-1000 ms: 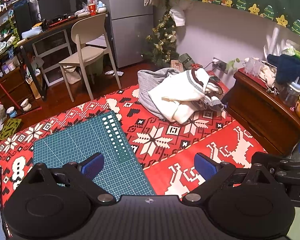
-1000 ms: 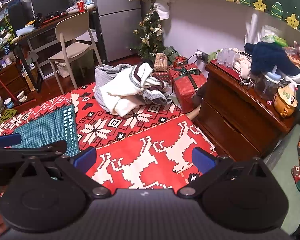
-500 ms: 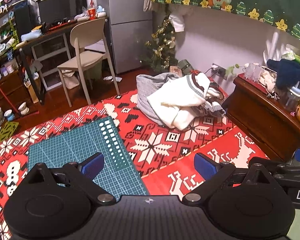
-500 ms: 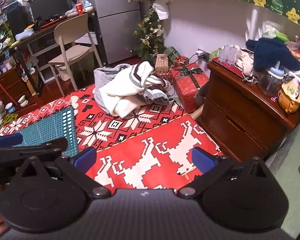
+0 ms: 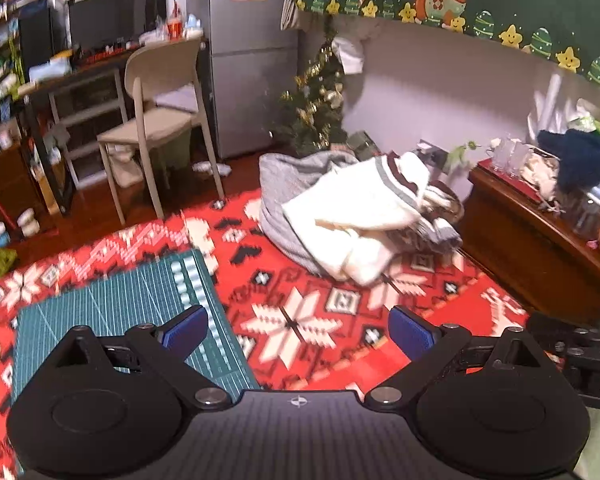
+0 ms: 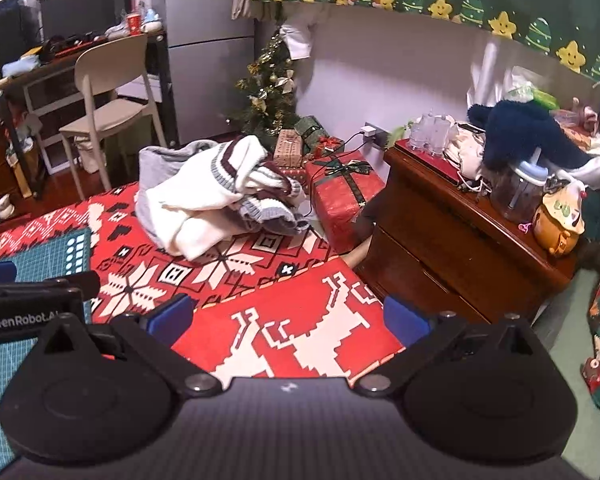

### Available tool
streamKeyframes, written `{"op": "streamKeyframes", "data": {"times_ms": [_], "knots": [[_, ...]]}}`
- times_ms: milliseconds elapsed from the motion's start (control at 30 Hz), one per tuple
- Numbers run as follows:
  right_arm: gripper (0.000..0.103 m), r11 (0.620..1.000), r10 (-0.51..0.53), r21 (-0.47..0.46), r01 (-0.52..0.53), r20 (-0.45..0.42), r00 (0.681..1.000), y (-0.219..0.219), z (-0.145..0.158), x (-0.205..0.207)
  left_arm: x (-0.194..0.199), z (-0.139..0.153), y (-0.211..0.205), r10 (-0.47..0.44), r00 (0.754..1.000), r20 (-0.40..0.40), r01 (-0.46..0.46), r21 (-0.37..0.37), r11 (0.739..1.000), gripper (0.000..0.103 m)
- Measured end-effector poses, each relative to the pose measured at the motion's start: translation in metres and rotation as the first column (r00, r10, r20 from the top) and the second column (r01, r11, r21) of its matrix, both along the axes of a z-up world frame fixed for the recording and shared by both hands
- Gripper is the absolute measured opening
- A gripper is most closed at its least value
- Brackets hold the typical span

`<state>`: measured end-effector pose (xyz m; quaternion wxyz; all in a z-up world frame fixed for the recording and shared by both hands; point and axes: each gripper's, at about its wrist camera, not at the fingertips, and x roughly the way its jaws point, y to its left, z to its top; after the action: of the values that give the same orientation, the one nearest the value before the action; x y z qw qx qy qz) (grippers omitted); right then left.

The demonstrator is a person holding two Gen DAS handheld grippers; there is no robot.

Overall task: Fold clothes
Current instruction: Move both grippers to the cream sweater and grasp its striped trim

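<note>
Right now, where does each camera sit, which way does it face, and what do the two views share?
Left wrist: on the left gripper, looking forward over the green cutting mat and red rug to the clothes pile; its own open fingers show, and the right gripper at the right edge.
Right wrist: on the right gripper, facing the same pile, the red gift box and wooden dresser; its open fingers and the left gripper show.
Shared: pile, rug, mat, chair, Christmas tree.
</note>
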<state>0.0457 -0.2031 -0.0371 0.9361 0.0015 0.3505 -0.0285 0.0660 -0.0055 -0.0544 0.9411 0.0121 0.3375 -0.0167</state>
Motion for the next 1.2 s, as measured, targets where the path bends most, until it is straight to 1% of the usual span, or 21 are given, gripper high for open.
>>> {"op": "streamKeyframes", "data": {"times_ms": [100,167,267,333,400,500,567,700,733,800,833,867,933,1000,1033,1100,1133,1200], "knots": [[0.102,0.999,-0.019,-0.027,0.020,0.032,0.999,-0.001,-0.009,0.007,0.010,-0.008,-0.003,-0.037,0.999,0.014,0.037,0.013,0.999,0.097],[0.102,0.998,-0.020,-0.066,0.022,0.040,0.999,-0.001,-0.014,0.013,0.019,-0.015,-0.004,-0.065,0.998,-0.006,0.065,0.001,0.998,0.097],[0.102,0.995,-0.001,-0.099,0.005,0.034,0.999,-0.002,-0.025,0.026,0.029,-0.025,-0.005,-0.066,0.998,-0.010,0.066,-0.015,0.998,0.097],[0.102,0.996,0.000,-0.085,0.001,0.008,1.000,-0.007,-0.035,0.039,0.035,-0.030,-0.005,-0.073,0.997,0.010,0.073,-0.017,0.997,0.097],[0.102,0.998,-0.005,-0.057,0.005,-0.001,1.000,-0.012,-0.044,0.051,0.044,-0.033,-0.005,-0.109,0.994,0.022,0.109,-0.023,0.994,0.097],[0.102,1.000,0.011,-0.025,-0.010,0.020,1.000,-0.019,-0.054,0.065,0.063,-0.039,-0.007,-0.151,0.989,0.006,0.151,-0.028,0.988,0.097],[0.102,0.999,0.037,-0.018,-0.036,0.032,0.999,-0.022,-0.059,0.074,0.072,-0.041,-0.009,-0.170,0.985,0.019,0.171,-0.031,0.985,0.097],[0.102,0.997,0.075,-0.032,-0.074,0.031,0.997,-0.026,-0.068,0.092,0.087,-0.048,-0.017,-0.194,0.980,0.047,0.194,-0.006,0.981,0.097],[0.102,0.997,0.079,-0.014,-0.079,0.023,0.997,-0.028,-0.070,0.098,0.092,-0.051,-0.020,-0.208,0.977,0.047,0.209,-0.004,0.978,0.097],[0.102,0.995,0.087,0.052,-0.088,0.019,0.996,-0.036,-0.073,0.106,0.100,-0.056,-0.026,-0.231,0.972,0.043,0.231,0.027,0.973,0.095],[0.102,0.992,0.091,0.083,-0.093,0.025,0.995,-0.039,-0.075,0.109,0.104,-0.059,-0.030,-0.240,0.970,0.042,0.238,0.048,0.970,0.091],[0.102,0.991,0.095,0.094,-0.099,0.037,0.995,-0.041,-0.076,0.113,0.109,-0.061,-0.034,-0.249,0.968,0.041,0.246,0.069,0.967,0.085],[0.102,0.990,0.110,0.079,-0.115,0.058,0.992,-0.042,-0.077,0.120,0.118,-0.067,-0.042,-0.269,0.963,0.032,0.263,0.120,0.957,0.079],[0.098,0.988,0.141,0.045,-0.144,0.065,0.988,-0.040,-0.080,0.129,0.127,-0.072,-0.050,-0.291,0.957,0.026,0.282,0.173,0.944,0.079],[0.098,0.987,0.150,0.046,-0.153,0.066,0.986,-0.040,-0.081,0.133,0.130,-0.073,-0.054,-0.307,0.951,0.030,0.296,0.187,0.937,0.079],[0.092,0.984,0.165,0.059,-0.169,0.067,0.984,-0.041,-0.083,0.142,0.135,-0.075,-0.059,-0.347,0.937,0.046,0.332,0.196,0.923,0.079],[0.091,0.982,0.172,0.065,-0.177,0.068,0.983,-0.041,-0.084,0.147,0.137,-0.074,-0.061,-0.365,0.930,0.054,0.348,0.200,0.916,0.079],[0.087,0.980,0.186,0.065,-0.190,0.071,0.980,-0.041,-0.086,0.152,0.142,-0.075,-0.068,-0.383,0.921,0.069,0.358,0.230,0.905,0.079]]}}
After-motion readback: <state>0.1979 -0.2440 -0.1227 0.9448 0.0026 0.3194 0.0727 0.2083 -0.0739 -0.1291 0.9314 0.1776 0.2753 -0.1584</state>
